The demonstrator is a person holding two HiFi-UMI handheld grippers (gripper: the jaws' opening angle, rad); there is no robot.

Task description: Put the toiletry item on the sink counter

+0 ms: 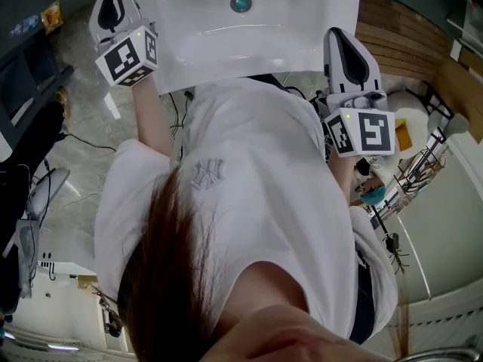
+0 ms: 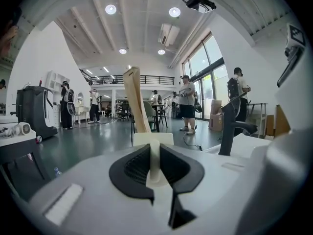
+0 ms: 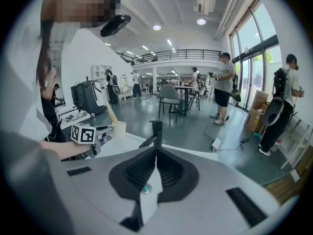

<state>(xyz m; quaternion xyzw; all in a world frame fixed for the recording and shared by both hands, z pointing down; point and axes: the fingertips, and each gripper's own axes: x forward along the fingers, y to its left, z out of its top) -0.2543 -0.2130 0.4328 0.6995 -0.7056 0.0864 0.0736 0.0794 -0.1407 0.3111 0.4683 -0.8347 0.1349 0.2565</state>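
At the left end of the sink [image 1: 264,44], the left gripper [image 2: 154,150] is pinching the thin wall of a cream cup [image 2: 165,138] with a flat wooden stick [image 2: 136,102] standing in it; I judge this to be the toiletry item. The right gripper view shows the cup low over the tabletop [image 3: 124,140], left of the black faucet [image 3: 155,130]. Whether its base touches the surface I cannot tell. The carry looks nearly finished, with setting down and letting go left to do. At the sink's right side, the right gripper [image 3: 156,150] hovers, jaws pressed together on nothing.
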